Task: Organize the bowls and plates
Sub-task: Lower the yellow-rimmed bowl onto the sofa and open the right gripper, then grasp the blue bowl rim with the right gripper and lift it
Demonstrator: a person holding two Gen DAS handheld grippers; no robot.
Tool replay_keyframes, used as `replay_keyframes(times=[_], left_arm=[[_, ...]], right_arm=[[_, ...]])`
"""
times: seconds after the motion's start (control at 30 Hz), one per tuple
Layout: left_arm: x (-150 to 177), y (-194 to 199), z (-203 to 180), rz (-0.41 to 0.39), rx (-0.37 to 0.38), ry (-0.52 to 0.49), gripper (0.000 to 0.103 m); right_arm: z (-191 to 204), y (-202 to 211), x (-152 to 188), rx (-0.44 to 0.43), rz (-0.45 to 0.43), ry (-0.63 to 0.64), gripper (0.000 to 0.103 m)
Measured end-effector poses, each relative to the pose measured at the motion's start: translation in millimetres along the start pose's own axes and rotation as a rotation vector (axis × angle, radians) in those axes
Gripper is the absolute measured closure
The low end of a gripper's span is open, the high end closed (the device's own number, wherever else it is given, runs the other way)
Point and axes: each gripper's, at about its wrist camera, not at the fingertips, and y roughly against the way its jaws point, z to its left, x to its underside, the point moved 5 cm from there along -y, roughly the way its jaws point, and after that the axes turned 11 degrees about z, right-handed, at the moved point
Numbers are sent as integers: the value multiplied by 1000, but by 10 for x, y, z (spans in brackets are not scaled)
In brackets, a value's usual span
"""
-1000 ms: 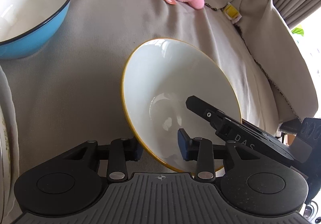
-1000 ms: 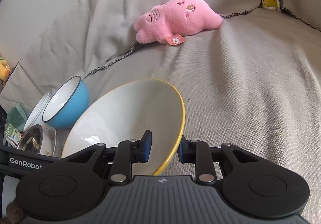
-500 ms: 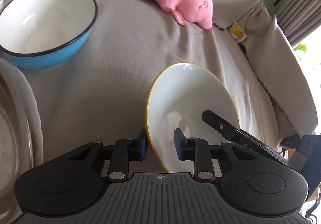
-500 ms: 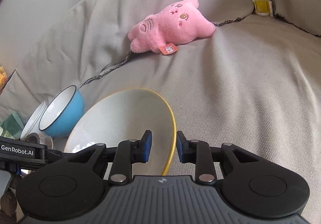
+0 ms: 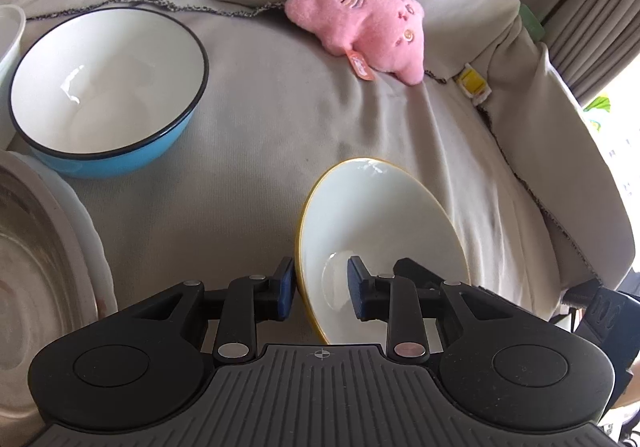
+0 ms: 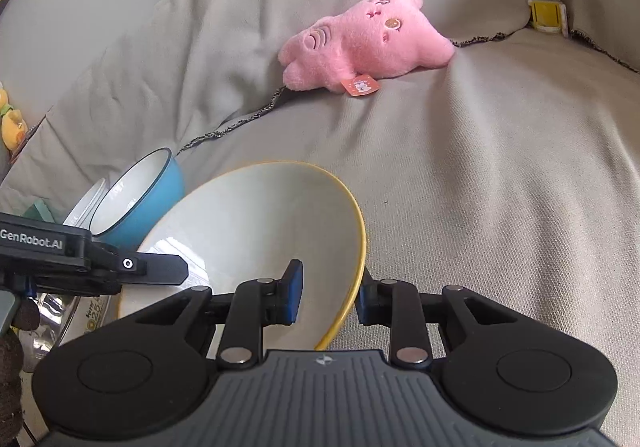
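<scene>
Work surface is a sofa w/ a beige cover [image 5: 280, 119]; back cushion rises behind, curtain [image 5: 592, 19] at far right in your left wrist view. A pink plush toy [image 5: 360, 23] lies at the seat/back junction, orange tag facing you. A small yellow item [image 6: 546, 17] sits in the fold farther right.

Task item: white bowl w/ yellow rim [image 5: 376, 243], tilted, held up between both tools above the seat.

Left gripper [image 5: 320, 289]: jaws straddle the near-left rim, one pad outside the wall, one inside the bowl. Outer pad sits against the rim; a gap shows between the inner pad and the wall, so you cannot confirm a firm clamp from this view. Opening is moderate.

Right gripper [image 6: 328, 295]: jaws narrow, closed on the opposite rim, one pad inside, one outside. Its finger also shows in the left wrist view, reaching into the bowl from the right.

Other dishes, all to your left:
- Blue bowl w/ black rim [image 5: 108, 87], upright on the cover, white inside, well apart from the held bowl.
- White plate [image 5: 90, 247] w/ a steel bowl [image 5: 28, 267] on it, at left edge, near the blue bowl.
- White container edge [image 5: 10, 31] beyond the blue bowl; type cannot be told.
</scene>
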Motion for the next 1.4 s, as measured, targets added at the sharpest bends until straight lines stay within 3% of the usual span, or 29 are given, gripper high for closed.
replay_keyframes(times=[0.07,0.17,0.3,0.47,0.6,0.73,0.87,0.97,1.07,1.2,1.3,1.4], left_arm=[[1,-42,25,10,-20,-2,72],[-1,-13,41,22,11,-6,72],[-24,244,-12,16,0,-58,68],[-146,921,11,-118,-15,-121,68],[-510,1359,151,-235,-19,-149,68],[-965,1376,553,-214,-1,-206,68],[-1249,1135,1273,-153,-113,-89,68],[-1364,1052,1667,-130,-66,3,68],[-1405,1000,1746,-111,11,12,68],[-1370,881,1682,-97,-117,-55,72],[-1380,807,1681,-96,-118,-54,72],[-1371,707,1674,-87,-127,-72,72]], right_arm=[[22,8,-1,2,-6,16,76],[-25,53,-29,6,-30,8,76],[-106,241,-117,-41,-81,-31,76],[16,583,-293,9,-152,-12,76],[353,751,-544,74,-161,40,76],[809,653,-715,151,-90,73,75],[1304,225,-720,204,25,122,75],[1581,-79,-755,194,103,136,75],[1767,-396,-801,147,176,87,75],[1799,-815,-805,110,277,-36,75],[1747,-1075,-723,108,338,-89,75],[1704,-1213,-702,122,333,-102,75]])
